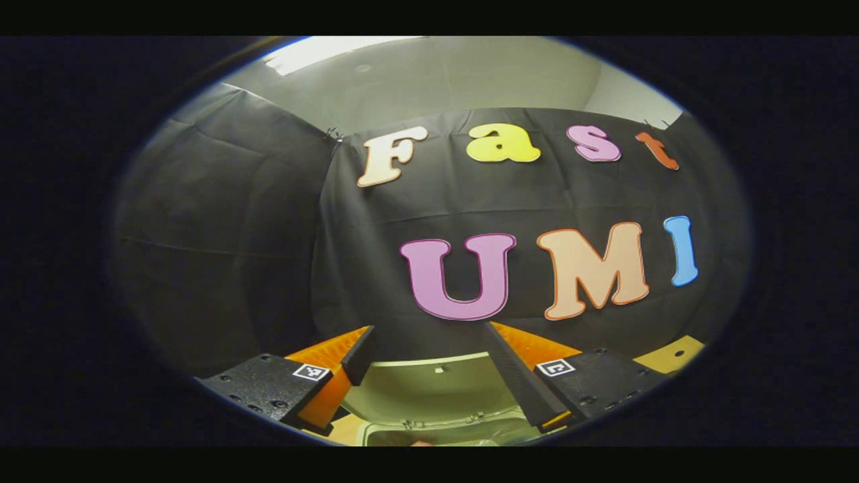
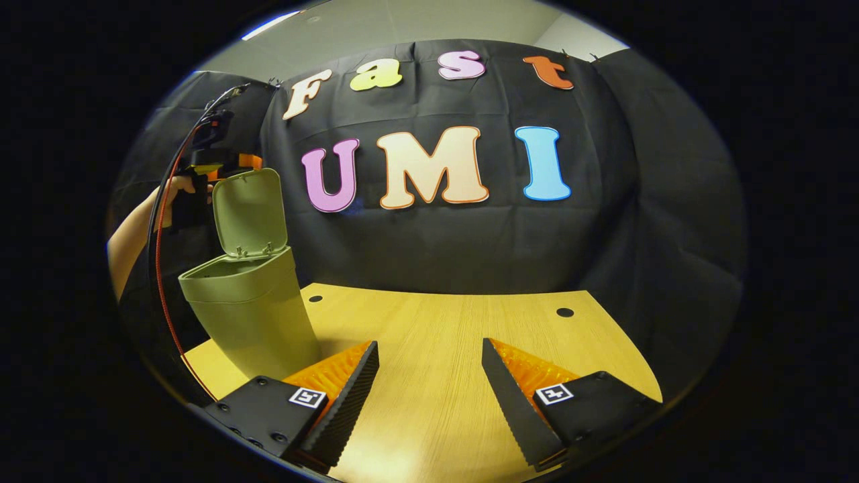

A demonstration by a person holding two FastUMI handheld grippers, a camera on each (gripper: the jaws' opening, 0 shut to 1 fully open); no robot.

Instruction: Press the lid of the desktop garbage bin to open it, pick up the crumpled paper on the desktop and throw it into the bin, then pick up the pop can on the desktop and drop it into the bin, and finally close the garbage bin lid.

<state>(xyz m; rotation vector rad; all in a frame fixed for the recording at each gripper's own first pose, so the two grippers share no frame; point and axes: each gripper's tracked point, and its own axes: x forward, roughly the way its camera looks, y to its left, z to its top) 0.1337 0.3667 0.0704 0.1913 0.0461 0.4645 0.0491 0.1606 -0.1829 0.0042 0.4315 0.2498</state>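
The green desktop bin (image 2: 251, 322) stands at the table's left side with its lid (image 2: 249, 211) raised upright. In the left gripper view the lid's pale inside (image 1: 429, 389) sits between the fingers, and the bin's open mouth (image 1: 436, 436) lies just below. My left gripper (image 1: 427, 335) is open, above the bin, with nothing held. In the right gripper view a hand (image 2: 171, 194) holds the left gripper (image 2: 215, 157) beside the lid's top edge. My right gripper (image 2: 429, 347) stands open and empty, low over the wooden table (image 2: 436, 315), to the right of the bin.
The tabletop has small round holes at the back right (image 2: 565, 312) and back left (image 2: 315, 298). Black cloth walls close in the back and both sides. A red cable (image 2: 161, 268) hangs down from the left gripper beside the bin.
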